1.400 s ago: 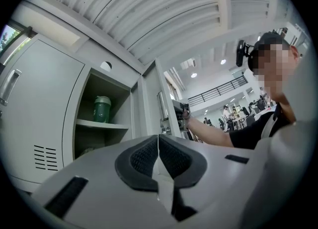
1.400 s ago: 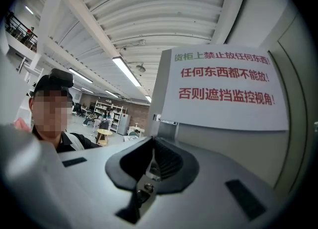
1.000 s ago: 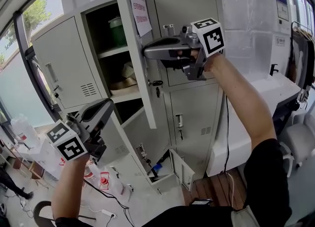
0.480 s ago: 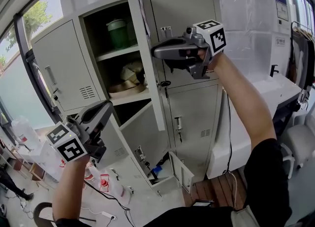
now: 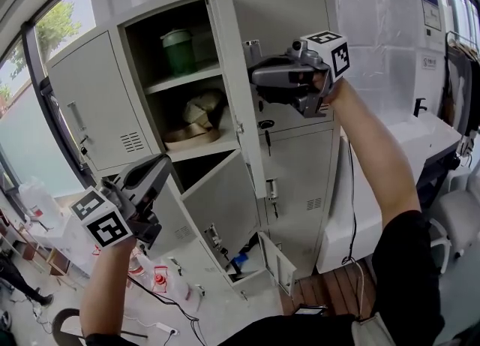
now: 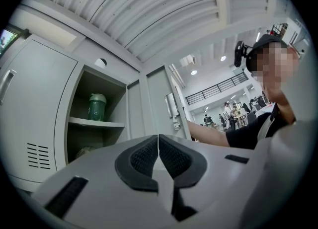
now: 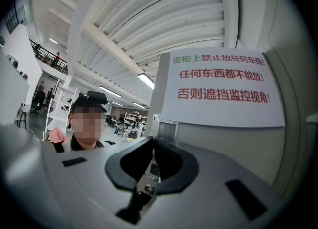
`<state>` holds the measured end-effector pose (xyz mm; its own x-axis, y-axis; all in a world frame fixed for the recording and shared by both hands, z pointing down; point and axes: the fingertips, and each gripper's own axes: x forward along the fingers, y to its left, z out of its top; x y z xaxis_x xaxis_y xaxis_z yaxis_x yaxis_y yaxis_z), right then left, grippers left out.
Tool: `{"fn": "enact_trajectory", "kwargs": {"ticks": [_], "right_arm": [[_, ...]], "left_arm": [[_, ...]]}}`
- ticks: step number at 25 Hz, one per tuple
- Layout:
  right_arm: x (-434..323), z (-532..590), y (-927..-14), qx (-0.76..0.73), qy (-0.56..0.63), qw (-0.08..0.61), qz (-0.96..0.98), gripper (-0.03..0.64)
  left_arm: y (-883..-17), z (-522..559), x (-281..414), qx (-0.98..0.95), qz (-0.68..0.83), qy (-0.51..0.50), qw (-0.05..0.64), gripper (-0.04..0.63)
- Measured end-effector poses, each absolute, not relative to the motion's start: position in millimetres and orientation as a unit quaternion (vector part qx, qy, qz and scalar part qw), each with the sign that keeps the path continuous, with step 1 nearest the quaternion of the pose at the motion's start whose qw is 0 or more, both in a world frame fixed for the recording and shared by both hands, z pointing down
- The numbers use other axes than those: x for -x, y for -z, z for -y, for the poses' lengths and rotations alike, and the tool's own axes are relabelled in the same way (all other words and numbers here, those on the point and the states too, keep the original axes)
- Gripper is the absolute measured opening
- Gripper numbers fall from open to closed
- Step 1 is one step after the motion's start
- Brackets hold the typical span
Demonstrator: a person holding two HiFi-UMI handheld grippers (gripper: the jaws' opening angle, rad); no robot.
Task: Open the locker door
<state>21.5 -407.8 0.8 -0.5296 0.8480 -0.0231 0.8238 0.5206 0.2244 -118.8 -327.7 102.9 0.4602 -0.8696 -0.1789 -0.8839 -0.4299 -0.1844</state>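
1. Grey locker (image 5: 90,100): its upper middle door (image 5: 238,112) stands wide open, edge-on in the head view.
2. Paper sign (image 7: 221,86) on the door, in red print: "任何东西都不能放!" and "否则遮挡监控视角!"
3. Right gripper (image 5: 255,80): fingers nearly together, pinching the door near its free edge.
4. Left gripper (image 5: 161,163): fingers closed, empty, low and well apart from the door.

Locker shelves and the floor beneath

The upper shelf (image 5: 184,78), left of the right claw (image 5: 253,76) past the locker door (image 5: 234,82), carries a green jar (image 5: 178,52). The shelf under it (image 5: 191,145), above the left claw (image 5: 163,163), holds a crumpled tan thing (image 5: 196,115). On the floor (image 5: 225,308), below the left claw, lie small bottles (image 5: 159,275) and cables (image 5: 176,301).
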Motion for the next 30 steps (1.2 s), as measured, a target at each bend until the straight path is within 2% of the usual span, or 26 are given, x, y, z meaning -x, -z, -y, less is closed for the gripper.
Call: {"fn": "enact_trajectory", "kwargs": {"ticks": [21, 30], "right_arm": [[-61, 443, -2, -0.491, -0.067, 0.090, -0.864, 0.025], [-57, 443, 0, -0.437, -0.095, 0.092, -0.890, 0.026]], "left_arm": [[-109, 344, 97, 0.859, -0.497, -0.030, 0.117, 0.018], [-115, 345, 92, 0.865, -0.488, -0.036, 0.108, 0.018]]}}
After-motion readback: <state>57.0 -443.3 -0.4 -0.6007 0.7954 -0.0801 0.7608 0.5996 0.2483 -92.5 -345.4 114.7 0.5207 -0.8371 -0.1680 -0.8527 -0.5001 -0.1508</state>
